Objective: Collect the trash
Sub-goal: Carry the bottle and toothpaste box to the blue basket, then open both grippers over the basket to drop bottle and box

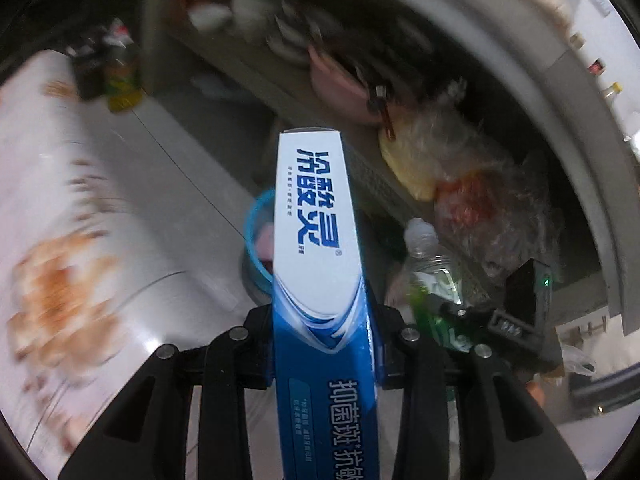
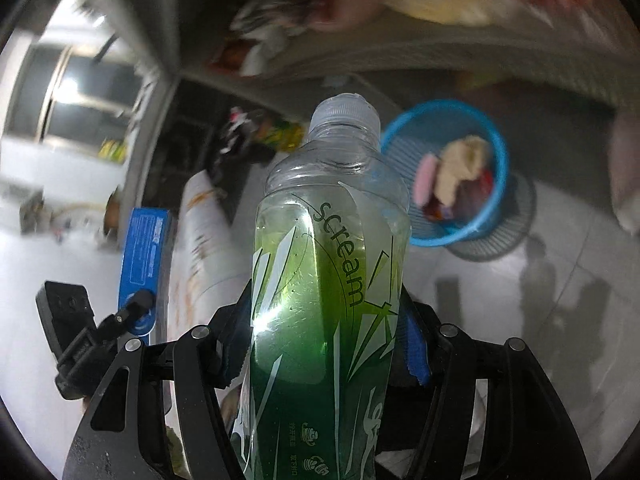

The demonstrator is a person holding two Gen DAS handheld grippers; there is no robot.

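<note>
My left gripper is shut on a long blue and white toothpaste box that points forward over the floor. My right gripper is shut on a clear plastic bottle with a green "scream" label and a white cap. A blue plastic waste basket with trash inside stands on the floor ahead and to the right of the bottle; part of its rim shows behind the box in the left wrist view. The bottle and the right gripper show to the right in the left wrist view. The box shows to the left in the right wrist view.
A table with a white flowered cloth is on the left. A grey shelf holds plastic bags, a pink bowl and dishes. Bottles and packets stand on the floor at the back. The floor is pale tile.
</note>
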